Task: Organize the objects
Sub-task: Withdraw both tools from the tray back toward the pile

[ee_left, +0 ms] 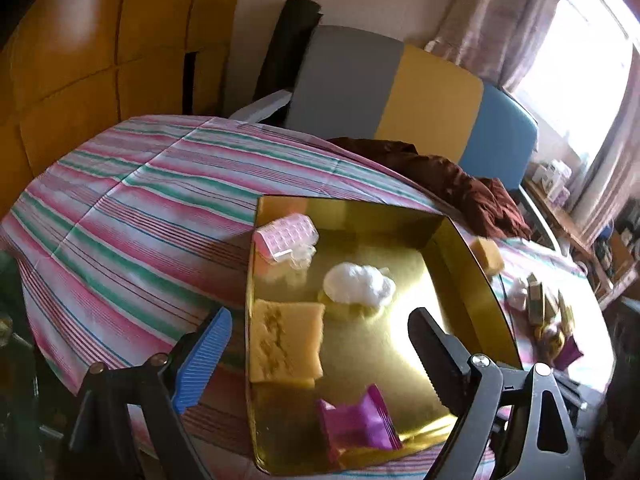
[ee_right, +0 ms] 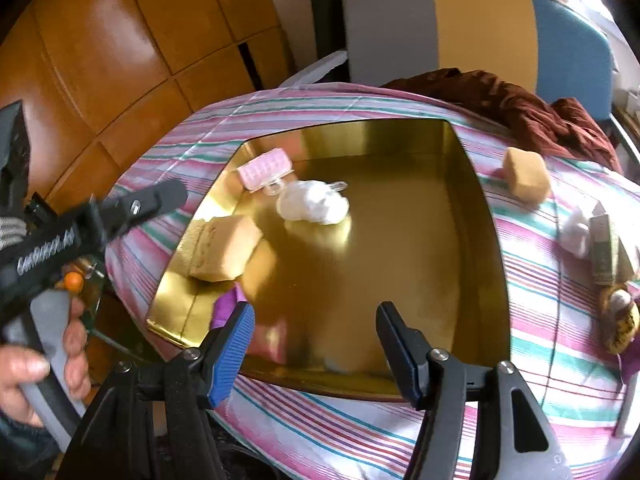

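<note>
Both sets of jaws are spread with nothing in them, hovering over the shiny gold metal tray (ee_right: 472,216). Leftover tan sponge cube (ee_right: 525,179) sits on the striped table at upper right of the right view, so right gripper (ee_right: 314,326) is nearer than left gripper (ee_left: 320,344).

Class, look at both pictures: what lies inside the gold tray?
Inside the gold tray: a pink box, white fluff, a yellow sponge and a purple packet. The right gripper partly covers the near edge.
</note>
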Available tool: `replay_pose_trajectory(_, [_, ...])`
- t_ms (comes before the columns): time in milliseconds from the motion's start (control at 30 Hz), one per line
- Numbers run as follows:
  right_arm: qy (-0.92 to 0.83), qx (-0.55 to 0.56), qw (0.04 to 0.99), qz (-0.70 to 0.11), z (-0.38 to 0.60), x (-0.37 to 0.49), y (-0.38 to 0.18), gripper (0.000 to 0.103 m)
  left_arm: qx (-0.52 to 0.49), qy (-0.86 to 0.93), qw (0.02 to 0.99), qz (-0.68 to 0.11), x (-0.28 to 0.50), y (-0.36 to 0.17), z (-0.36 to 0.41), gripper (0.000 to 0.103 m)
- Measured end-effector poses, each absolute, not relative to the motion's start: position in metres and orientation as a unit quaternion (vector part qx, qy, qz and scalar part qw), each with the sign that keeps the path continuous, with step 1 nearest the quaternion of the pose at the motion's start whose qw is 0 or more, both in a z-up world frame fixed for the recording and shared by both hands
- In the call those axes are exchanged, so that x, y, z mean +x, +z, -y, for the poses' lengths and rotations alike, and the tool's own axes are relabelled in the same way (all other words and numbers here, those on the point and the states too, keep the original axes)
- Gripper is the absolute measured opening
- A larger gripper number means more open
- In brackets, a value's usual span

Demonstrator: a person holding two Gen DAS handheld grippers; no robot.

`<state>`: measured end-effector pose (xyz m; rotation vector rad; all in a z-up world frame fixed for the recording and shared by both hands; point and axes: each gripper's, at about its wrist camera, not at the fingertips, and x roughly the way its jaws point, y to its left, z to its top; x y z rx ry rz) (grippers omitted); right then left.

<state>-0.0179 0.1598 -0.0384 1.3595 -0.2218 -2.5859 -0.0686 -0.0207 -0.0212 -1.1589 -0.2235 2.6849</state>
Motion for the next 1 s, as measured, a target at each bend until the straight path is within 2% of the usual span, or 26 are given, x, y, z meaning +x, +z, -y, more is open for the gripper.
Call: replay_pose_trajectory(1000, [-0.889,0.446,0.018,0.099,-0.216,0.001,-0.041,0.066,-0.333,0.932,0.132,-0.050,-0.026,-0.005,-0.035,0.093])
